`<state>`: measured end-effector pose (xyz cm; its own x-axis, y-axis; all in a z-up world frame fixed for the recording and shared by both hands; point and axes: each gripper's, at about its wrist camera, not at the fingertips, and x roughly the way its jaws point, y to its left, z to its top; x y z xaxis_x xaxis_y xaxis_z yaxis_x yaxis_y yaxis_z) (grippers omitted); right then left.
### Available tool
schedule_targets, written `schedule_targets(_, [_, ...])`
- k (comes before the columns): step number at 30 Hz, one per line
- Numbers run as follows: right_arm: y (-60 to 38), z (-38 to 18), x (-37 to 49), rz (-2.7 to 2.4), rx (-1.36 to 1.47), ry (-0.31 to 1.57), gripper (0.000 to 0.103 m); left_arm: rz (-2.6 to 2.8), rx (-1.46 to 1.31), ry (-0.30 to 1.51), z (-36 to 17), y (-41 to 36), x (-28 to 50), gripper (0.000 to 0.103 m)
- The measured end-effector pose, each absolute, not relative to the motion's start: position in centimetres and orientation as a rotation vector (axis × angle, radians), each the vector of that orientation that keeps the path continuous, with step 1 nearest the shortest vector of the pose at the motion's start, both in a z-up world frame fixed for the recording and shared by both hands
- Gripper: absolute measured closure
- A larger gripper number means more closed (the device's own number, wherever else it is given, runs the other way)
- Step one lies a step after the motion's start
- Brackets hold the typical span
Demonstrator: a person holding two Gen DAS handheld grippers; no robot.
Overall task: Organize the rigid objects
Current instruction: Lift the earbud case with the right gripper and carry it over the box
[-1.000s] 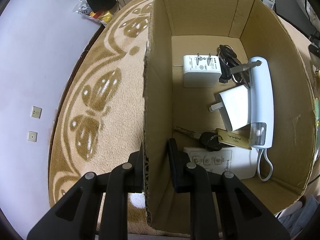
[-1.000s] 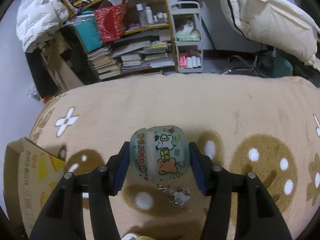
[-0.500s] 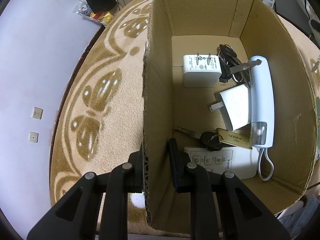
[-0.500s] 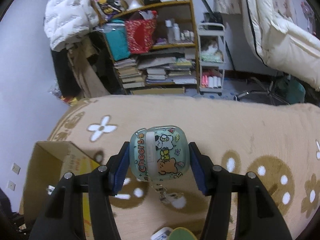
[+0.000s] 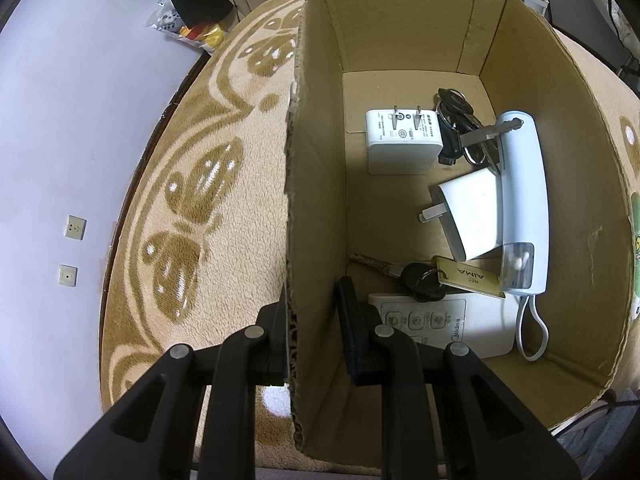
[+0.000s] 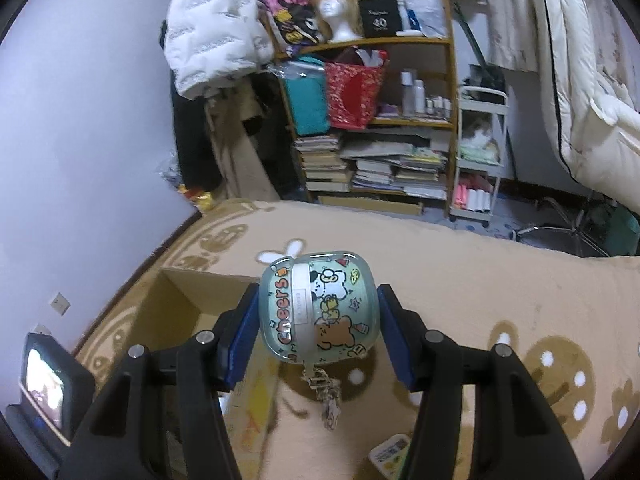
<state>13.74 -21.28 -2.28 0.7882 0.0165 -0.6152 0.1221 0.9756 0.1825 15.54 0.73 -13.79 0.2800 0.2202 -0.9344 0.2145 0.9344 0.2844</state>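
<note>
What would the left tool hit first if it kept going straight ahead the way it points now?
The left tool straddles the cardboard box's side wall, so it would slide on along that wall. Its inner finger would probably meet the black key beside the white remote first, though depth is unclear.

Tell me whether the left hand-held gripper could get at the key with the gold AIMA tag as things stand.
Probably not yet. The left hand-held gripper straddles the cardboard box wall, one finger inside, one outside. The key with the gold tag lies uncovered just ahead, so letting go of the wall should free the way.
</note>
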Motion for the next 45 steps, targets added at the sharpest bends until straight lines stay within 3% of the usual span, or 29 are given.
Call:
schedule_targets(22, [-13.0,0.3,11.4,0.175,0.082,0.617,0.043,0.001,0.375,1.304,-13.8,0.9,15.7,0.083])
schedule_targets(45, [-12.0,-7.2,14.2,0.192,0.006,0.847,0.042,-0.010,0.349,1.311,-14.0,1.5,15.7,0.083])
